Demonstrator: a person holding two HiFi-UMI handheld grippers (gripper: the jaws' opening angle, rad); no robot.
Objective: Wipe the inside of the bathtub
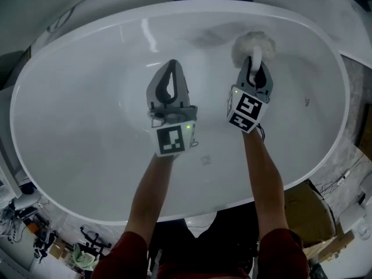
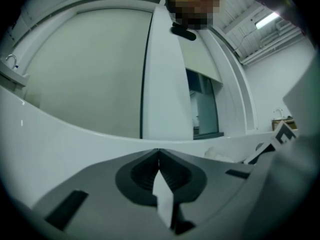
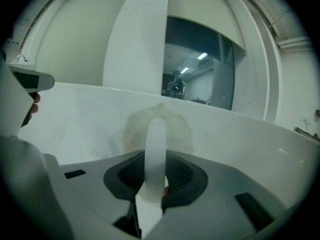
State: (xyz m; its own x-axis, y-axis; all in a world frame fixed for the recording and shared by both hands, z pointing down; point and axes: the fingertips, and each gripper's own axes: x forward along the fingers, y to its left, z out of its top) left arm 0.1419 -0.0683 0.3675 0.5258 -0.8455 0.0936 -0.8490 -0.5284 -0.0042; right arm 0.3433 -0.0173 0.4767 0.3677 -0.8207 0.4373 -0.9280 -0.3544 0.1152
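The white oval bathtub (image 1: 70, 127) fills the head view, and both grippers are down inside it. My right gripper (image 1: 256, 68) is shut on the white handle (image 3: 155, 154) of a fluffy round scrubber (image 1: 254, 44). The scrubber's pad (image 3: 172, 124) presses against the far inner wall. My left gripper (image 1: 172, 65) hovers beside it to the left over the tub floor, jaws shut on nothing (image 2: 159, 154). From the left gripper view, the scrubber (image 2: 215, 154) and the right gripper's marker cube (image 2: 284, 134) show at the right.
A greyish smudge (image 1: 206, 36) marks the far wall left of the scrubber. Outside the tub, a cardboard box (image 1: 308, 208) stands at the lower right and cluttered small items (image 1: 35, 231) lie at the lower left. A tap (image 2: 11, 60) sits on the rim.
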